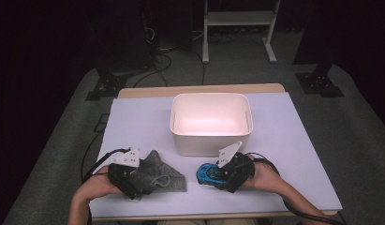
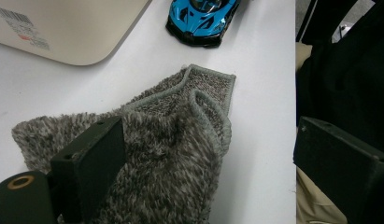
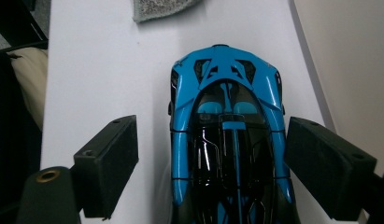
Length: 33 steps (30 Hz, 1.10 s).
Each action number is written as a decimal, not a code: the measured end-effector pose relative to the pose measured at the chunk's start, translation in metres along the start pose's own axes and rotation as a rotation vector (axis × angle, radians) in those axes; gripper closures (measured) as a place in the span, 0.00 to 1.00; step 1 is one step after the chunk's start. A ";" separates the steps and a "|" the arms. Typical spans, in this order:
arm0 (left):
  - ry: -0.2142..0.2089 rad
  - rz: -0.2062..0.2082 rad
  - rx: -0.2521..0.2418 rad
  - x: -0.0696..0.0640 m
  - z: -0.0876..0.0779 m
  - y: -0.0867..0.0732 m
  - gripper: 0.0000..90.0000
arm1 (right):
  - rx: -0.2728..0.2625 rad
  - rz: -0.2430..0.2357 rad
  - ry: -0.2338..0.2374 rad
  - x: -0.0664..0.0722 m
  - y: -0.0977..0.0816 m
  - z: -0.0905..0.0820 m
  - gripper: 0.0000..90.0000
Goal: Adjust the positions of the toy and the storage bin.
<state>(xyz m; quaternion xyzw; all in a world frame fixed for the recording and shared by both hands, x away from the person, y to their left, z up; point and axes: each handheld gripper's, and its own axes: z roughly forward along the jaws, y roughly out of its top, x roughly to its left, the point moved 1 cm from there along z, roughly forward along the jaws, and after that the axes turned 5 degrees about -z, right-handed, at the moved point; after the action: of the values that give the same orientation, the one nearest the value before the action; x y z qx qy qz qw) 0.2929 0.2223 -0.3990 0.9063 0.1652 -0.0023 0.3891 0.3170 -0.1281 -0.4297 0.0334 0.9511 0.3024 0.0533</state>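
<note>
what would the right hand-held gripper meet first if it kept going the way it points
The right hand-held gripper already straddles the blue toy car with open jaws. Beyond the car's nose, likely the grey cloth, across bare table.

A worktop (image 1: 284, 140) with a pale lilac-white covering carries three things, its wooden edge showing along the far side. A white rectangular bin (image 1: 211, 123) stands at the middle toward the far edge. Nearer the front edge, a grey fuzzy cloth (image 1: 163, 177) lies crumpled at left and a blue and black toy car (image 1: 208, 174) sits at right, just in front of the bin and apart from the cloth.
</note>
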 end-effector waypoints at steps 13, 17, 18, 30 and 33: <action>-0.007 -0.001 0.002 -0.001 0.000 -0.001 0.09 | 0.016 -0.027 -0.017 -0.005 0.001 0.010 0.18; -0.009 0.001 0.009 0.000 0.001 -0.001 0.09 | 0.024 -0.026 -0.011 -0.007 0.000 0.015 0.18; -0.010 0.001 0.010 0.000 0.001 -0.001 0.09 | 0.026 -0.025 -0.011 -0.007 0.000 0.015 0.18; -0.016 0.003 0.016 -0.001 0.002 -0.002 0.09 | 0.027 -0.010 0.009 -0.008 -0.006 0.024 0.21; -0.017 0.004 0.018 -0.001 0.003 -0.002 0.09 | 0.024 -0.013 0.006 -0.008 -0.007 0.025 0.21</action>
<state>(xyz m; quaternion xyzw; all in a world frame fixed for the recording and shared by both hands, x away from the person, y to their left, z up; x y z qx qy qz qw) 0.2921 0.2214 -0.4022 0.9100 0.1599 -0.0109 0.3823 0.3273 -0.1201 -0.4532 0.0270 0.9550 0.2908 0.0518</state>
